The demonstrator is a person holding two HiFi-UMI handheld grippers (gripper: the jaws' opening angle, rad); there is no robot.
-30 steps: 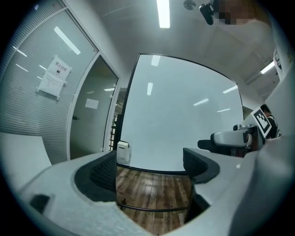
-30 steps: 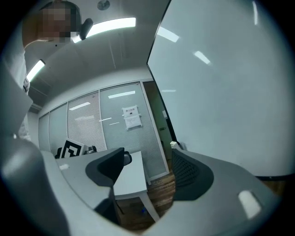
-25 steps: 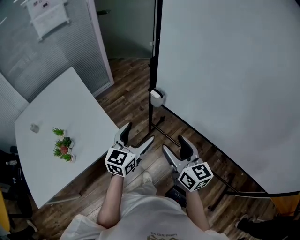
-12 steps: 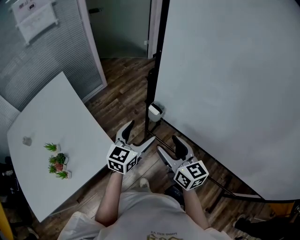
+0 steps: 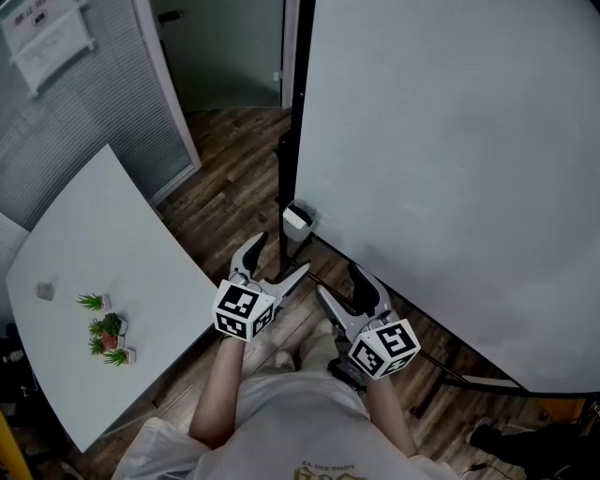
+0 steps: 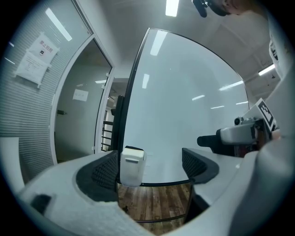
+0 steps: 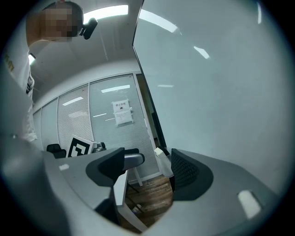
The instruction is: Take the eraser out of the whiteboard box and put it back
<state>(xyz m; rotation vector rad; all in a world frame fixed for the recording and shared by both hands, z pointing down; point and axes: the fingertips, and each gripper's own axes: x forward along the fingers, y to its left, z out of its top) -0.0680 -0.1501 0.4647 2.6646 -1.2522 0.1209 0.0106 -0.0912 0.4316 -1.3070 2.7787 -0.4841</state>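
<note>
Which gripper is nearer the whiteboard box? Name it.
The left gripper; the whiteboard box sits ahead of its open jaws, the right gripper farther off.

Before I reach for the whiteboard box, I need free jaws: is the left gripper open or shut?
Open. The left gripper shows jaws apart, nothing between them; the whiteboard box sits beyond.

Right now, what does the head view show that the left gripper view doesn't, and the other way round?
Only the head view shows the white table with its little potted plants, and the left gripper seen from above with its marker cube. Only the left gripper view shows the ceiling lights and the ridged inner faces of that gripper's jaws, which stand apart and grip nothing. Both show the whiteboard, the small white box at its edge, the wooden floor and the right gripper.
</note>
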